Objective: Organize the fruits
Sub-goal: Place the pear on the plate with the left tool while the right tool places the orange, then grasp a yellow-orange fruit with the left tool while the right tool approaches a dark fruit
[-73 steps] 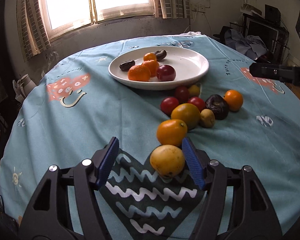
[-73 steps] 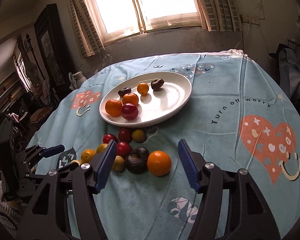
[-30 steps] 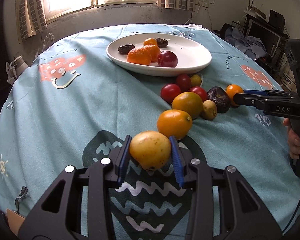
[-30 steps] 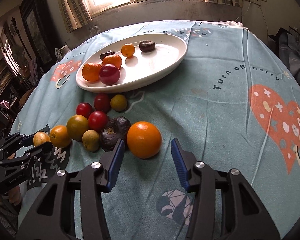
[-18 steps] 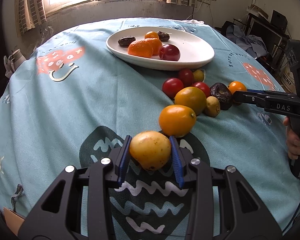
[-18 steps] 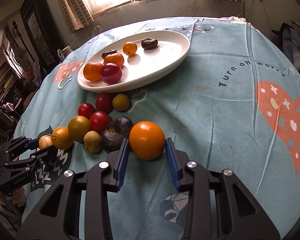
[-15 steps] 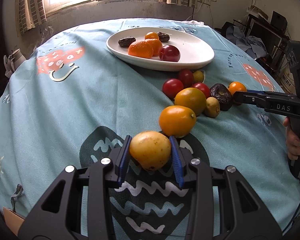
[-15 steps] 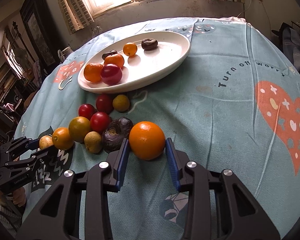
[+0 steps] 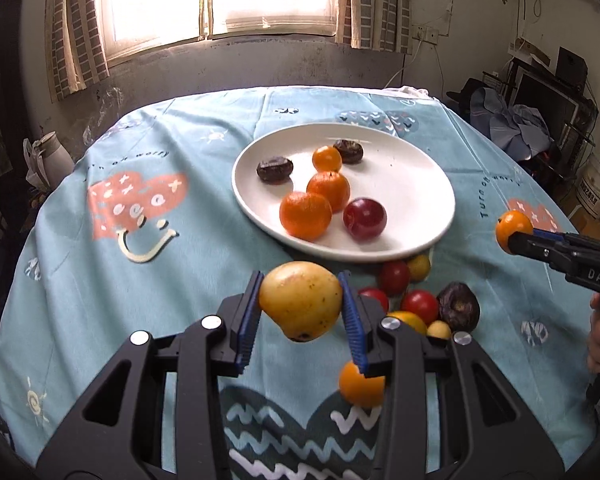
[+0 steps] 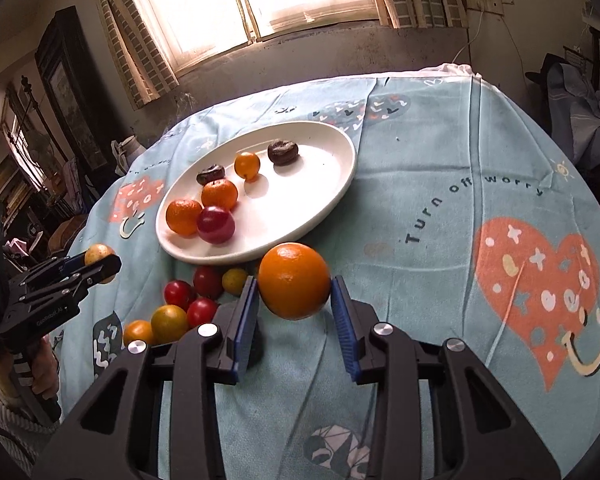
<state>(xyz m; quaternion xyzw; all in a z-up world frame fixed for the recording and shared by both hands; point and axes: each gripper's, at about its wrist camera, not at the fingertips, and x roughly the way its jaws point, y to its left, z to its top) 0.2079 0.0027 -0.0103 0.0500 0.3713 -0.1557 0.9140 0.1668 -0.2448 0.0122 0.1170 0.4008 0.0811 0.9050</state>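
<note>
Fingers of the left gripper [image 9: 302,306] clamp a yellow fruit [image 9: 300,300], lifted clear of the tabletop [image 9: 100,300]. Fingers of the right gripper [image 10: 294,312] have just been closing and now clamp an orange [image 10: 294,280], also off the cloth. Loose fruits [image 9: 412,300] lie in a cluster below and between the two grippers, short of the plate. Beyond them, straight ahead of both pairs of fingers, stands the white plate [image 9: 420,160], already carrying six fruits on its left half; its right half is bare. Judged from both views, the left gripper sits slightly nearer the plate rim. Readable writing: "DAS" on the right gripper body, "Turn off worry" [image 10: 476,204] on the cloth.
</note>
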